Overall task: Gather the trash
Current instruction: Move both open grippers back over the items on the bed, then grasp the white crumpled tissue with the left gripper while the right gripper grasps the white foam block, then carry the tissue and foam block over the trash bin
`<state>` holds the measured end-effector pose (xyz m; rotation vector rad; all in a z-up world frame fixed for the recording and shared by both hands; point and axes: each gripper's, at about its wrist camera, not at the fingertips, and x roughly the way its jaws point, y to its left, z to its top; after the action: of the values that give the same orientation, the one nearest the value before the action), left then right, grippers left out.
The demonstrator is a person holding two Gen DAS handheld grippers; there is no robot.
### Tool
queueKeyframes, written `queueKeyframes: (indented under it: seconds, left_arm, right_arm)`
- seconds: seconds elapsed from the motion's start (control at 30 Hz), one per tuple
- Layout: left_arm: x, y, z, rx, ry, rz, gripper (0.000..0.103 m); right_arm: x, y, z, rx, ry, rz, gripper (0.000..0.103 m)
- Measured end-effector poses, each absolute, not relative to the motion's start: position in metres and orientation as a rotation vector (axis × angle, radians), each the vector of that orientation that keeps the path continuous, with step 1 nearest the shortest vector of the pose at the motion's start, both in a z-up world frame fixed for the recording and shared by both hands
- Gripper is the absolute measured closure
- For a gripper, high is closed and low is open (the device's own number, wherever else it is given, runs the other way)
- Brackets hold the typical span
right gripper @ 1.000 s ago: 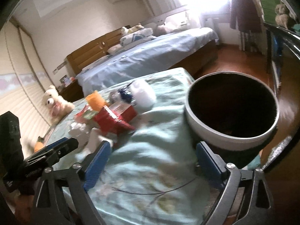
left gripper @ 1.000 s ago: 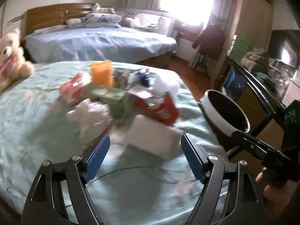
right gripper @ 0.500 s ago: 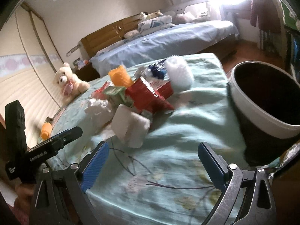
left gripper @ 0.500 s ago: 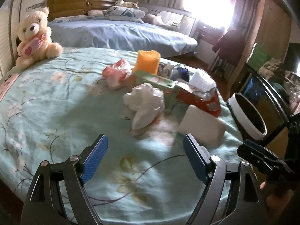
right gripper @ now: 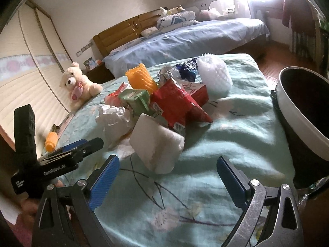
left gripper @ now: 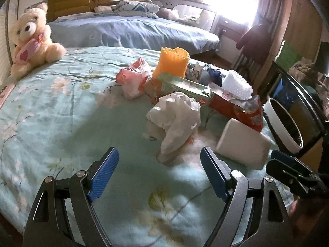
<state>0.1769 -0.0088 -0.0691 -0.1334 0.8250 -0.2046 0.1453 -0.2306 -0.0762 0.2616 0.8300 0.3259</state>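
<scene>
A pile of trash lies on the light green bedspread (left gripper: 61, 123): a crumpled white bag (left gripper: 176, 117), a white block (left gripper: 242, 146), a red packet (left gripper: 242, 111), a green carton (left gripper: 185, 86), an orange foam net (left gripper: 171, 61), a pink bag (left gripper: 133, 78) and a white foam net (left gripper: 236, 85). My left gripper (left gripper: 159, 173) is open and empty, just short of the white bag. My right gripper (right gripper: 167, 179) is open and empty, just short of the white block (right gripper: 156, 144). A white-rimmed black bin (right gripper: 304, 107) stands beside the bed at the right.
A cream teddy bear (left gripper: 30, 39) sits at the bed's far left. A second bed with blue covers (left gripper: 127, 30) stands behind. An orange item (right gripper: 51, 142) lies by the bed's left edge. A dark cabinet (left gripper: 294, 94) stands behind the bin (left gripper: 281, 127).
Both grippers have drawn back and turned left, away from the bin and toward the trash pile. The teddy bear has come further into view. Both stayed open.
</scene>
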Motion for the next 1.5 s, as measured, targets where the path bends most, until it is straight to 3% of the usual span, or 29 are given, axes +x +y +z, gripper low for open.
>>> queueKeyframes:
  seconds: [0.13,0.2,0.23,0.27,0.3,0.33,0.53,1.5]
  left_arm:
    - [0.192,-0.011,-0.076,-0.157,0.849,-0.236,0.023]
    - [0.196,-0.014,-0.078,-0.152,0.859,-0.244,0.037]
    - [0.198,-0.016,-0.08,-0.153,0.869,-0.252,0.053]
    - [0.2,-0.018,-0.081,-0.154,0.878,-0.265,0.07]
    - [0.202,-0.02,-0.082,-0.156,0.888,-0.289,0.078]
    - [0.201,-0.022,-0.082,-0.15,0.889,-0.298,0.082]
    - [0.185,-0.033,-0.076,-0.099,0.851,-0.322,0.084]
    - [0.137,-0.127,-0.05,-0.023,0.84,-0.556,0.085]
  right_arm:
    - [0.153,-0.227,-0.08,0.249,0.843,0.323,0.019]
    - [0.158,-0.225,-0.083,0.264,0.857,0.332,0.028]
    - [0.16,-0.224,-0.085,0.265,0.861,0.335,0.032]
    - [0.161,-0.223,-0.087,0.263,0.869,0.335,0.042]
    - [0.163,-0.222,-0.089,0.262,0.88,0.337,0.056]
    - [0.163,-0.222,-0.09,0.268,0.887,0.344,0.061]
    - [0.149,-0.223,-0.082,0.253,0.864,0.365,0.071]
    - [0.093,-0.314,-0.06,0.319,0.774,0.195,0.072]
